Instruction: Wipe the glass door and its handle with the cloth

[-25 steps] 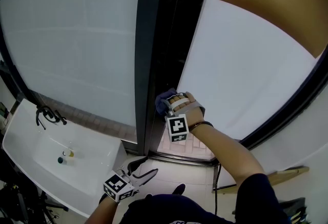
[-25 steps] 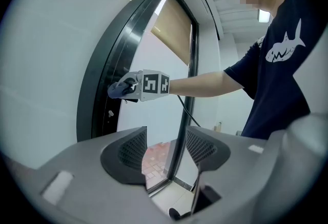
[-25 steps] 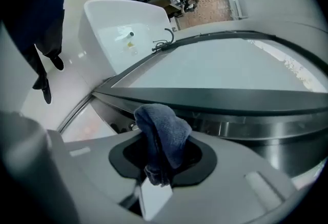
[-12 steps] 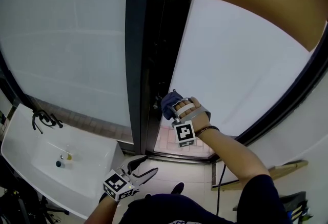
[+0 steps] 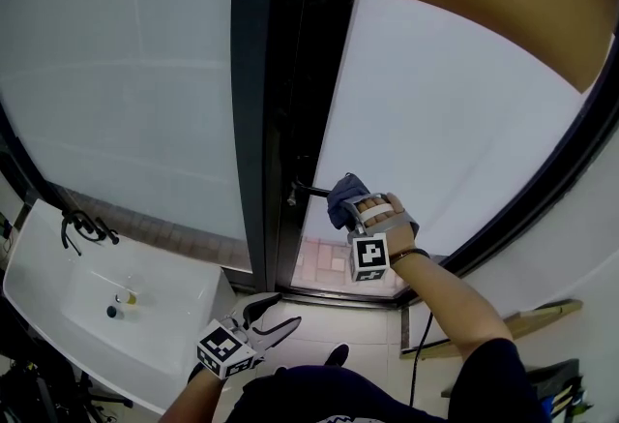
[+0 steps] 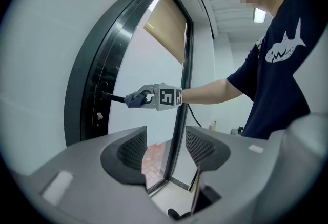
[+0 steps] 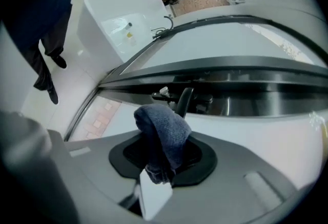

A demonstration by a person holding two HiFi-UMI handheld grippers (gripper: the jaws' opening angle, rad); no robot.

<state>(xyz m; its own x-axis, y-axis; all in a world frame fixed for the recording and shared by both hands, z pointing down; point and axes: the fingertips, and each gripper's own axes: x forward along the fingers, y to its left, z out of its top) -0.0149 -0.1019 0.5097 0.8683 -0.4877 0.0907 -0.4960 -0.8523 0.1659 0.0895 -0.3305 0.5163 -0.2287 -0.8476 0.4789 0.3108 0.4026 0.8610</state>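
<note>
Currently right tongs point(image 7: 163, 160) clenched on a dark blue cloth point(image 7: 164, 128), pinched low so a rounded wad bulges out past the tips. Wad sits just beside the black lever handle point(image 7: 184, 100), near its free end; contact or a small gap, cannot tell. Handle juts from the dark frame edge of the glass door point(image 5: 455, 111), whose frosted pane runs right and far from the tongs. Left tongs point(image 6: 165, 146) released, nothing between them, low and near the body, well apart from the door; white sink point(image 5: 48, 281) lies to the near left. Handling judgement: cloth is light, soft terry that folds around whatever it meets and grips well when bunched; the low pinch looks secure, though a loose tail could drag. Handle looks stiff metal and probably pivots if pushed down, so wipe along its length with light side pressure, wrapping the wad over the bar. Pane is rigid, smooth, slippery and breakable; press flat and gently, keep hard tong tips off the glass.
</note>
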